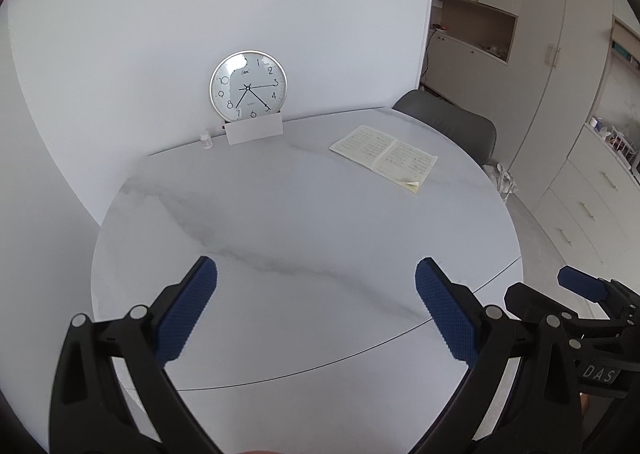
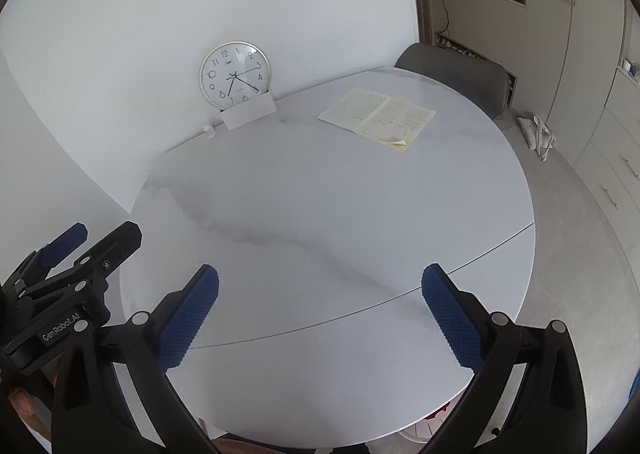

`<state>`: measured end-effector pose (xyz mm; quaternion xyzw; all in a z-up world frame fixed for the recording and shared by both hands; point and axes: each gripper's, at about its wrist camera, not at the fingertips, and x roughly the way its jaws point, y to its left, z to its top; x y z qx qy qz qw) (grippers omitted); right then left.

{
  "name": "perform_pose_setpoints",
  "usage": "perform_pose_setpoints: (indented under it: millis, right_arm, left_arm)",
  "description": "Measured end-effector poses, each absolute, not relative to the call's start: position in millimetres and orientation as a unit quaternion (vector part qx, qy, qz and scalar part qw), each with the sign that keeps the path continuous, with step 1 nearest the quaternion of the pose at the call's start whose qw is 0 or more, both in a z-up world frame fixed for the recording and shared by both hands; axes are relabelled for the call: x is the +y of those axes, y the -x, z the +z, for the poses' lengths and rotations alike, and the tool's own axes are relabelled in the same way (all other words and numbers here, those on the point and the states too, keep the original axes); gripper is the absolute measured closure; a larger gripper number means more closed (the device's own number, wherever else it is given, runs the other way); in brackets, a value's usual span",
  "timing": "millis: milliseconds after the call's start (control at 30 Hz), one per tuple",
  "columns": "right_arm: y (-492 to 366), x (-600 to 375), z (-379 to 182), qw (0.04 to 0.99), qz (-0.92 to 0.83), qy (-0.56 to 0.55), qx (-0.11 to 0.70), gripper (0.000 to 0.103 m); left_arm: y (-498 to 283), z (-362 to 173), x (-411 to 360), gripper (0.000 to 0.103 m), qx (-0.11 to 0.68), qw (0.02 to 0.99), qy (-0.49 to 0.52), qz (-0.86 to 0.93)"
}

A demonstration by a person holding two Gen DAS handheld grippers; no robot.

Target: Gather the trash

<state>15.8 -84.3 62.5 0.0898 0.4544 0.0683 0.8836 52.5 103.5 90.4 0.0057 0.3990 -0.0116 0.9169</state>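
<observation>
A round white marble table [image 1: 280, 214] [image 2: 340, 194] fills both views. My left gripper [image 1: 316, 274] hovers open over its near edge, nothing between its blue pads. My right gripper [image 2: 320, 278] is open too, beside the left one, and holds nothing. An open booklet of printed sheets [image 1: 384, 153] [image 2: 378, 116] lies at the far right of the table, with a small yellow slip [image 1: 412, 185] [image 2: 399, 143] at its near corner. A tiny white bottle [image 1: 206, 140] [image 2: 208, 130] stands at the far left edge by the wall.
A round wall clock [image 1: 248, 88] [image 2: 235, 74] leans on the white wall behind a white card [image 1: 254, 130] [image 2: 249, 112]. A grey chair [image 1: 452, 118] [image 2: 460, 74] stands behind the table. Beige cabinets [image 1: 580, 194] [image 2: 580, 34] line the right side; a white bag [image 2: 538, 134] lies on the floor.
</observation>
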Motion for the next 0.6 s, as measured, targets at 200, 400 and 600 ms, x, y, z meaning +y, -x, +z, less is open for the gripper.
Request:
perform_pose_setpoints:
  millis: [200,400,600]
  right_arm:
    - [-14.0,-81.3,63.0,0.883,0.07,-0.086,0.455,0.002]
    - [-13.8,-81.2,63.3,0.884,0.067,-0.089,0.454,0.002]
    - [-12.5,-85.2,62.9,0.885,0.063,-0.092,0.453,0.002]
  left_arm:
    - [-52.4,87.7,98.8,0.008,0.404,0.915,-0.009,-0.016]
    - [-51.5,87.2,97.2,0.008,0.406,0.914,-0.01,-0.017]
    - [-52.4,85.5,98.0,0.008,0.408,0.913,-0.008,-0.018]
